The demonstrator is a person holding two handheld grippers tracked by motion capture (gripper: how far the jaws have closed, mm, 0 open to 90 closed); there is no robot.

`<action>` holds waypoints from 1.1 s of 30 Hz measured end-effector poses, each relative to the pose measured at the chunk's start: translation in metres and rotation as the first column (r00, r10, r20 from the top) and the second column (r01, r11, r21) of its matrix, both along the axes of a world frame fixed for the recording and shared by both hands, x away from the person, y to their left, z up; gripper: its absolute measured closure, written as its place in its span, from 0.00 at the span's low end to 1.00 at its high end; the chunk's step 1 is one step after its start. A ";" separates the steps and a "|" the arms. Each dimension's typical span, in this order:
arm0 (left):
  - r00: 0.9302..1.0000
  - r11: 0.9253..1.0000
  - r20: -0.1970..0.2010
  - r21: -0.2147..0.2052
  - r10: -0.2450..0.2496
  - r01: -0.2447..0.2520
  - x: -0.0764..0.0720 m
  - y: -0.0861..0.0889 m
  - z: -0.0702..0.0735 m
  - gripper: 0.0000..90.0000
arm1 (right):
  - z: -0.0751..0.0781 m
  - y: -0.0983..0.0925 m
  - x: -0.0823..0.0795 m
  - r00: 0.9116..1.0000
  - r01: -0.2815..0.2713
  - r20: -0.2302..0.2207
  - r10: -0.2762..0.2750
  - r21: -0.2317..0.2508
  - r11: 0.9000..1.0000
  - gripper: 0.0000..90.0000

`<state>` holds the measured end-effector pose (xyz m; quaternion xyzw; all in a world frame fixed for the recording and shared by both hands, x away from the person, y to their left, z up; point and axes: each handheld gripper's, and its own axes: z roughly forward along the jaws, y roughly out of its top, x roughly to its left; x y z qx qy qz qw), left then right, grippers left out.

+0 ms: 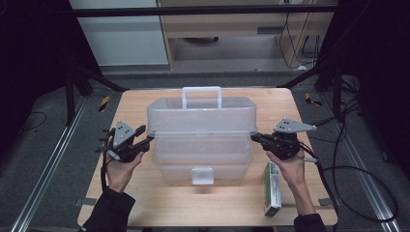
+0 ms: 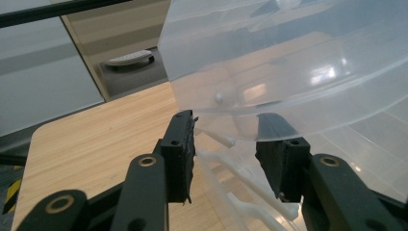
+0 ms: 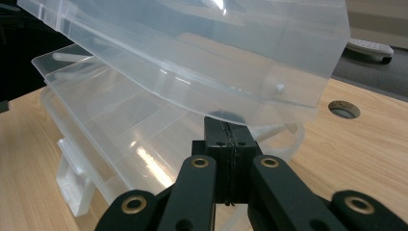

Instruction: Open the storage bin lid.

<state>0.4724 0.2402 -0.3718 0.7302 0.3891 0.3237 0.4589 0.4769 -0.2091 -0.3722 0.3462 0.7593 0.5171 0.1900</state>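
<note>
A clear plastic storage box stands mid-table, its lid [image 1: 200, 116] with a white handle [image 1: 201, 94] raised and tilted above the base [image 1: 203, 159]. My left gripper [image 1: 146, 137] is at the box's left end. In the left gripper view it [image 2: 228, 144] is open, with the lid's lower rim [image 2: 288, 103] just above the jaws and white hinge arms [image 2: 231, 166] between them; the pads press on nothing. My right gripper [image 1: 255, 137] is at the right end. Its jaws [image 3: 230, 132] are shut, tips right under the lid's edge [image 3: 269, 108]; a pinch on it cannot be made out.
A green and white carton [image 1: 272, 188] lies on the table by the right forearm. The box's front latch [image 1: 202, 175] faces the near edge. A cable hole [image 3: 344, 109] is in the tabletop beyond the box. Cables trail off the table's right side.
</note>
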 end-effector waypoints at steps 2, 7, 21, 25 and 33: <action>1.000 1.000 0.001 0.002 -0.001 0.001 0.000 0.000 0.000 0.64 | 0.000 0.000 0.000 1.000 0.000 0.001 0.000 0.000 1.000 1.00; 1.000 1.000 0.017 0.022 -0.006 0.006 0.003 0.000 0.000 0.63 | 0.001 0.001 -0.001 1.000 -0.002 0.002 0.002 -0.003 1.000 1.00; 1.000 0.999 0.019 0.034 0.005 -0.006 0.007 -0.007 0.001 0.77 | 0.001 0.002 -0.001 1.000 -0.005 0.004 0.005 0.002 1.000 1.00; 1.000 1.000 0.014 0.026 0.010 -0.010 0.007 -0.005 0.002 0.79 | 0.000 0.003 -0.002 1.000 -0.003 0.006 0.003 -0.010 1.000 0.97; 1.000 1.000 0.003 0.019 0.013 -0.013 0.009 -0.005 0.004 0.80 | -0.006 0.001 -0.007 1.000 0.021 -0.016 -0.022 -0.055 0.998 0.89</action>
